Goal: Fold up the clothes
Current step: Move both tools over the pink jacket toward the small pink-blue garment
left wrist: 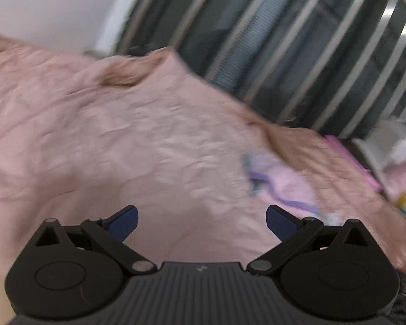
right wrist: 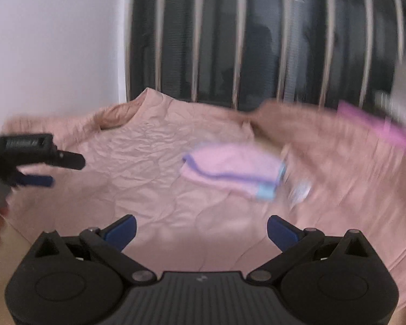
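Pink garment on crumpled sheet, ahead of both wide-spread, empty grippers

Left gripper and right gripper both hover with blue-padded fingers spread wide, nothing between them; the left sits at the right one's left side

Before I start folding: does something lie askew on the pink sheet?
Yes. A small pink garment with purple trim lies crumpled and slanted on the wrinkled pink sheet, right of centre. Both tongs are open, holding nothing.
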{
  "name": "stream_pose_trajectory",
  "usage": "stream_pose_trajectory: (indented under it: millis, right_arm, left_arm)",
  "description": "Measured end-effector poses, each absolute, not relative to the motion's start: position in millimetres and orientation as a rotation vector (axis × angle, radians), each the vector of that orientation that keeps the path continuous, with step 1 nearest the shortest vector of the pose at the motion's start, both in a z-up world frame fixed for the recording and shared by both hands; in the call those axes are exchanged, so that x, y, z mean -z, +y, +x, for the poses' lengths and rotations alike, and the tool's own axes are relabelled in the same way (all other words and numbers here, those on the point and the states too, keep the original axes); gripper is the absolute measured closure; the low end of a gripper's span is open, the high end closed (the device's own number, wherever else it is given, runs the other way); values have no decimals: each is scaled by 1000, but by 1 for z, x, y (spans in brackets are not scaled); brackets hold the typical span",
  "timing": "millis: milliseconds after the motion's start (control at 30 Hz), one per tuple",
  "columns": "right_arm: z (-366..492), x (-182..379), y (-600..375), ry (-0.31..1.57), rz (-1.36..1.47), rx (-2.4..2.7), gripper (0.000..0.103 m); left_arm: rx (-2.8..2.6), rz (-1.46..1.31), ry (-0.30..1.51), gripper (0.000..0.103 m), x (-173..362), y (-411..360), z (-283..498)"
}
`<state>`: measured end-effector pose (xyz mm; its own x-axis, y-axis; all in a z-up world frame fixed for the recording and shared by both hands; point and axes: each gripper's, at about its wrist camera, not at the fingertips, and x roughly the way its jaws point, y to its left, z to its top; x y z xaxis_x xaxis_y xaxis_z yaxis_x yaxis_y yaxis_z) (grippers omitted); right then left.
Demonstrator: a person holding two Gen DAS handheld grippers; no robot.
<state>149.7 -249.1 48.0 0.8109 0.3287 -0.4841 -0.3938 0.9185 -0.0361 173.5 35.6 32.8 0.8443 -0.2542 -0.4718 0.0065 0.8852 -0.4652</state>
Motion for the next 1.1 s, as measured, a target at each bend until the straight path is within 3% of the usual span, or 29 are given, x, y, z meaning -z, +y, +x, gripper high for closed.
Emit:
stream_pose_trajectory:
  millis: [167,333,567,867,1100]
  right_arm:
    - [157,-18,-272,534,94,-439,0]
    - [164,-10,-269,590,68,-292,0]
    - [176,-1,-305,594,300,-278,0]
    - [170,-9,-286,534,191,-330,0]
    - [178,-4,-299,579,270,-276,0]
  left_arm:
    - [230,-432,593,0,-19,21,178]
    - [225,-366,573,1,-22,11,174]
    - [240,-362,555,0,-26,8,171]
    - [266,-375,526,0,-30,7,166]
    - [266,-346,491,0,-35,4,162]
